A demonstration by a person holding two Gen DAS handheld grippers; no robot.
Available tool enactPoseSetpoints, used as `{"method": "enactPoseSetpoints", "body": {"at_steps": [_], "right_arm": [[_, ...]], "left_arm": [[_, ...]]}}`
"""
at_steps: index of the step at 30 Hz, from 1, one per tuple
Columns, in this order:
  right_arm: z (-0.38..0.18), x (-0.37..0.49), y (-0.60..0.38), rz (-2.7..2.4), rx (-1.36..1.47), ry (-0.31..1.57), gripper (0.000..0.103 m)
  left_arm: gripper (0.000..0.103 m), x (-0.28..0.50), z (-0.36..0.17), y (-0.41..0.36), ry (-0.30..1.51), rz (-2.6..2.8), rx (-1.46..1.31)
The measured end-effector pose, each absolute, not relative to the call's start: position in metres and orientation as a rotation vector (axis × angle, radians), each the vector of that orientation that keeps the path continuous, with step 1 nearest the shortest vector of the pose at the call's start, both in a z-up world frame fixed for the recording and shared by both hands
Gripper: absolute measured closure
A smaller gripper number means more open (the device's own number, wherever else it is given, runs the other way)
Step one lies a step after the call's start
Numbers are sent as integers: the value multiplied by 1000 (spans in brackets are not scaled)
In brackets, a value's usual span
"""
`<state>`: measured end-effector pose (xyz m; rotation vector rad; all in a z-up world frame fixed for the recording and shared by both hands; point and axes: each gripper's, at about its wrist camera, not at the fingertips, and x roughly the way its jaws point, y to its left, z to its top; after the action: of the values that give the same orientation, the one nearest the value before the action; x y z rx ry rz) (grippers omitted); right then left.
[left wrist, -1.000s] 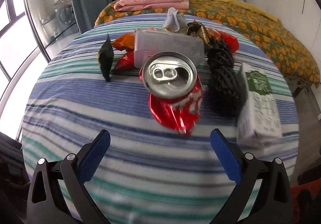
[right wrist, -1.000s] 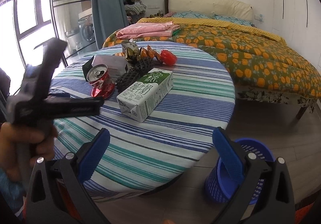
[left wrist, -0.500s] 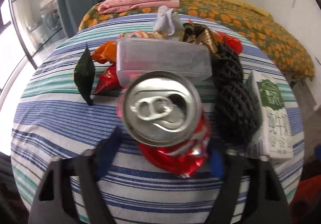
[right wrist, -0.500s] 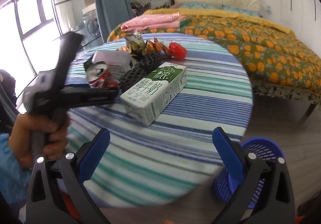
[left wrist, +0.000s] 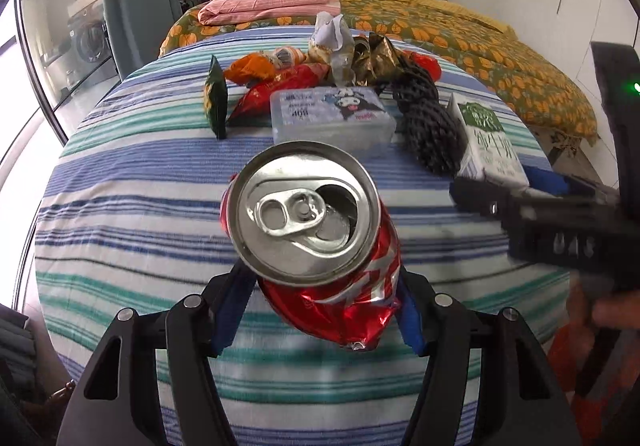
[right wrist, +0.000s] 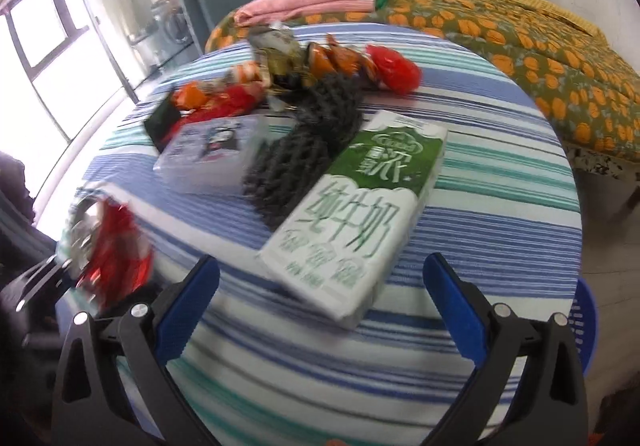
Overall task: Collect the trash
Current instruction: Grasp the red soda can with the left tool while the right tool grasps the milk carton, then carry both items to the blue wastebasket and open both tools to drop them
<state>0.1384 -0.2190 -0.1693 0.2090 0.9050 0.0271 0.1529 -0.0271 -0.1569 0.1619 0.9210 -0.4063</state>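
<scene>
Can (left wrist: 320,242), crushed and red, sits clamped in the left gripper (left wrist: 320,310) above the near bench (left wrist: 120,206), though its jaws are easing apart. Light, thin-walled, slippery; grip mid-body. Right gripper (right wrist: 320,310) is closing, unloaded, near the milk carton (right wrist: 356,214).
</scene>
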Motion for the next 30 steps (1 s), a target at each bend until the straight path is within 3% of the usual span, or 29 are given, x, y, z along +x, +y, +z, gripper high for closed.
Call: {"method": "enactPoseSetpoints", "body": {"at_steps": [1,4,8,10,13,19,22,24,25,26,27,28,30], "right_arm": [[-169,136,-223,22,220,902,35],[-171,128,-243,27,233,928,43],[-171,111,-273,-12,199,945,43],[-170,106,-285,-13,204,969,40],[-165,102,-293,-2,204,978,25],[-139,128,-274,117,49,978,18],[-139,150,-263,133,-42,1011,18],[-144,164,-255,145,-90,1043,18],[-146,169,-252,150,-99,1057,19],[-149,174,-251,149,-104,1072,23],[-151,176,-251,148,-107,1083,44],[-152,178,-252,147,-107,1092,55],[-149,176,-258,144,-69,1088,54]], "left_arm": [[29,154,-159,-24,928,-398,162],[20,151,-163,-17,929,-396,157],[9,150,-167,-15,937,-393,175],[9,147,-167,-14,938,-386,190],[9,141,-162,-2,940,-411,147],[9,144,-132,-3,867,-464,137],[21,153,-132,-15,878,-460,177],[34,158,-133,-20,896,-455,183],[35,158,-133,-21,898,-451,181],[35,159,-132,-21,894,-447,176],[36,157,-130,-20,885,-445,171],[36,155,-130,-18,876,-443,167],[36,152,-125,-15,856,-438,154]]}}
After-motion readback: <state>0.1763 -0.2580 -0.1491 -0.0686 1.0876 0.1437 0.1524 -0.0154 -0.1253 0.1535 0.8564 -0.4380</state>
